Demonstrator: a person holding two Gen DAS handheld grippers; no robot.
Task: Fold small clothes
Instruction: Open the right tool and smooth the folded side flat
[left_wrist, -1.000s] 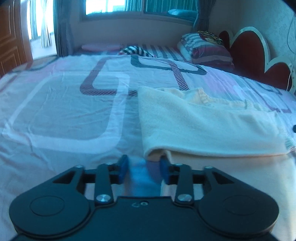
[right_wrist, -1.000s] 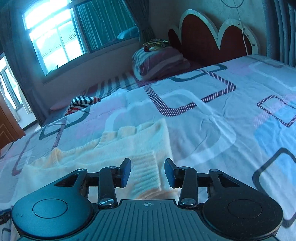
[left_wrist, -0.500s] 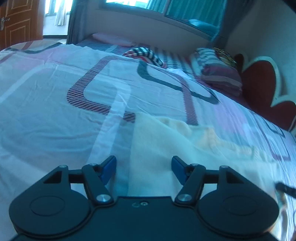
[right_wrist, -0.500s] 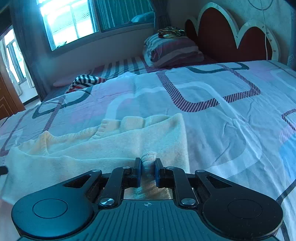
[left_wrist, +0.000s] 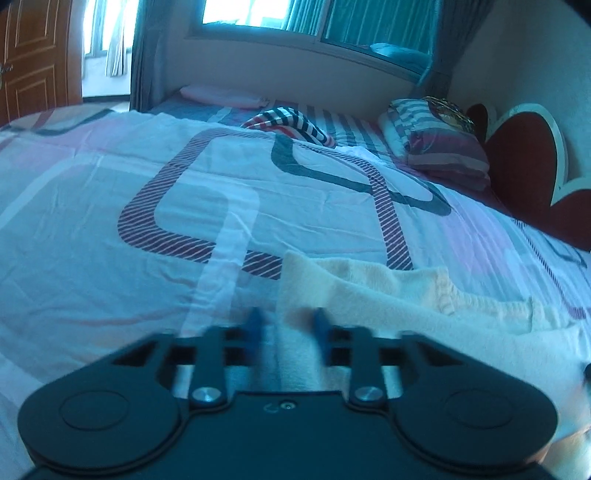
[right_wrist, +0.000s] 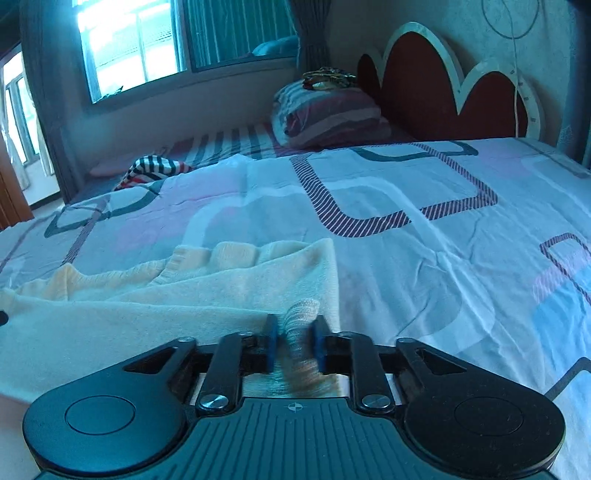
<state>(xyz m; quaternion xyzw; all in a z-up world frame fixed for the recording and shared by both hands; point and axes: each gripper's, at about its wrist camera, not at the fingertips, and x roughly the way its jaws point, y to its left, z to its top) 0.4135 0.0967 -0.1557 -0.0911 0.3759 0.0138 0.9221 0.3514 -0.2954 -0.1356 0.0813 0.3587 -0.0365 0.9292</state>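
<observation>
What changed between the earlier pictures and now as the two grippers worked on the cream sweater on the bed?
The right gripper closed on the sweater's ribbed cuff half a second ago and still pinches it. The left gripper opened wide, then moved over the sweater's edge; its fingers have narrowed around the fabric, though blur hides whether they grip. The bedsheet and pillows stayed put.

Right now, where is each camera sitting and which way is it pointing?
Left wrist: rides the left gripper, low over the bed, facing the window; its blurred blue fingers straddle the cream sweater's corner.
Right wrist: rides the right gripper, facing the headboard and window; its fingers pinch the sweater's ribbed cuff.
Shared: sweater, patterned sheet, striped pillow, striped cloth.
</observation>
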